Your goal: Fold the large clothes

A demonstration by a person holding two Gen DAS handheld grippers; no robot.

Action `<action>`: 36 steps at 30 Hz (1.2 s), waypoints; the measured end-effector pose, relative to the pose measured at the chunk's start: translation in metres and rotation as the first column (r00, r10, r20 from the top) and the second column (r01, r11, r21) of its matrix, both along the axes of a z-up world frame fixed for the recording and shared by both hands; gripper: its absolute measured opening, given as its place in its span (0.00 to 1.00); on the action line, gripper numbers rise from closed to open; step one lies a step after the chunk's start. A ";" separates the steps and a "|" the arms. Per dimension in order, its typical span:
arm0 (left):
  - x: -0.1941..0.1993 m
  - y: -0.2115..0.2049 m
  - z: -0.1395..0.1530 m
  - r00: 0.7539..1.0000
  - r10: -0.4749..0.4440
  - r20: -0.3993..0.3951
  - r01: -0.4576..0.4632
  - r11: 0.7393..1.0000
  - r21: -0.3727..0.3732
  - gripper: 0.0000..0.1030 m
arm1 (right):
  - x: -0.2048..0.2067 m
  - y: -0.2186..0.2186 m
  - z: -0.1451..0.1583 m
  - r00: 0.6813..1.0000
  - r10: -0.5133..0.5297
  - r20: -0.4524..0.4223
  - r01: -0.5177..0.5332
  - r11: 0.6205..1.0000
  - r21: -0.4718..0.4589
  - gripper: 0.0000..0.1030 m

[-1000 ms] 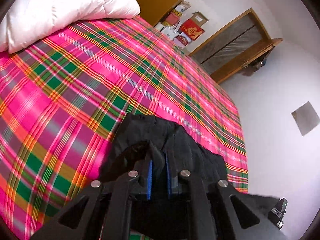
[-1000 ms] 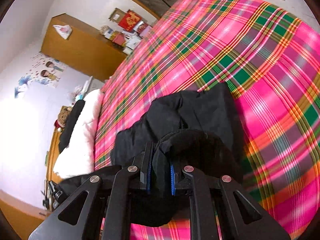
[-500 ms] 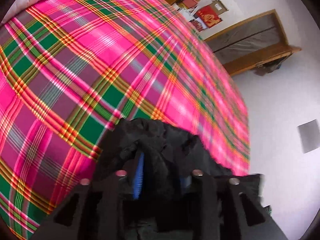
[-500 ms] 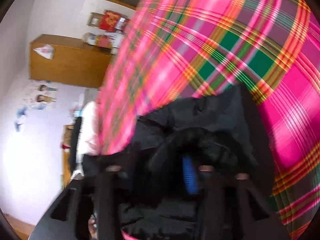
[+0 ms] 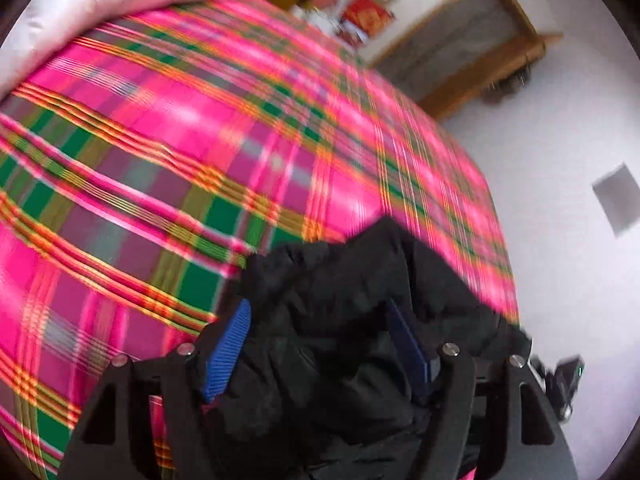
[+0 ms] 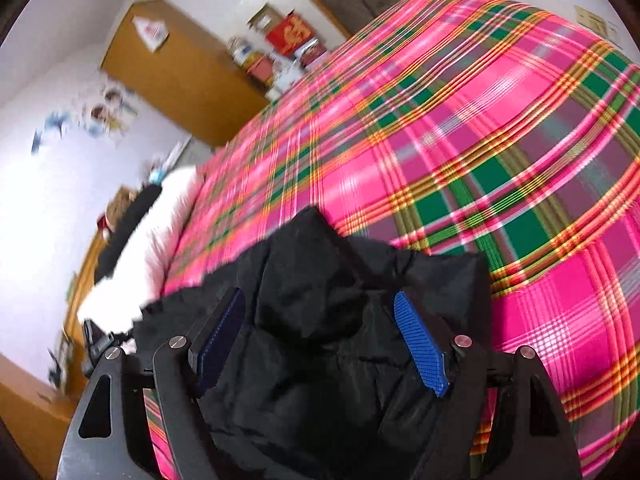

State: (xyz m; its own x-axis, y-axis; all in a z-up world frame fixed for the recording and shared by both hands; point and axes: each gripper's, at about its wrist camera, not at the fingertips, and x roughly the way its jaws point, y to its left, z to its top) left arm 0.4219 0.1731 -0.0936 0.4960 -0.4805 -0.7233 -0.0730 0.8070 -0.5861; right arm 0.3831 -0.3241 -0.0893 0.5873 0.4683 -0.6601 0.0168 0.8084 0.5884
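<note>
Plaid bed (image 5: 160,152) carries my soft, puffy jacket (image 5: 344,320); both tools (image 5: 320,340) (image 6: 320,340) spread, I'd pinch its 12 o'clock hem.

left gripper (image 5: 320,340) spread wide | black garment (image 5: 344,320) between pads | plaid bedspread (image 5: 160,160)

a home bedroom: plaid-covered bed (image 6: 460,128), white pillow (image 5: 100,4), wooden wardrobe (image 6: 180,80)

Bed with a black garment and white bedding on it

The bed (image 6: 460,128) is covered by a pink, green and orange plaid sheet (image 5: 168,168); a crumpled black garment (image 6: 320,320) lies bunched on it at the near edge, and a white duvet (image 5: 100,4) rests at one end.
</note>
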 end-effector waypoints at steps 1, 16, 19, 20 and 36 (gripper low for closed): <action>0.004 -0.006 -0.003 1.000 -0.025 -0.002 0.025 1.000 0.008 0.72 | 0.002 0.000 -0.002 1.000 0.013 0.001 -0.013 1.000 -0.015 0.75; 0.031 -0.039 -0.022 0.995 0.085 0.054 -0.095 0.970 0.222 0.22 | 0.043 0.024 -0.008 0.997 -0.063 -0.042 0.048 0.954 -0.295 0.11; 0.035 -0.042 -0.045 0.991 0.113 0.066 -0.125 0.968 0.218 0.23 | 0.055 0.031 -0.043 0.994 -0.071 -0.082 0.039 0.938 -0.343 0.11; 0.036 -0.043 -0.048 0.991 0.113 0.074 -0.127 0.967 0.219 0.24 | 0.058 0.034 -0.052 0.994 -0.071 -0.080 0.037 0.931 -0.363 0.12; 0.021 -0.042 0.014 0.985 0.084 0.149 -0.134 0.923 0.362 0.35 | 0.013 0.039 0.029 0.987 -0.122 0.101 0.155 0.871 -0.466 0.21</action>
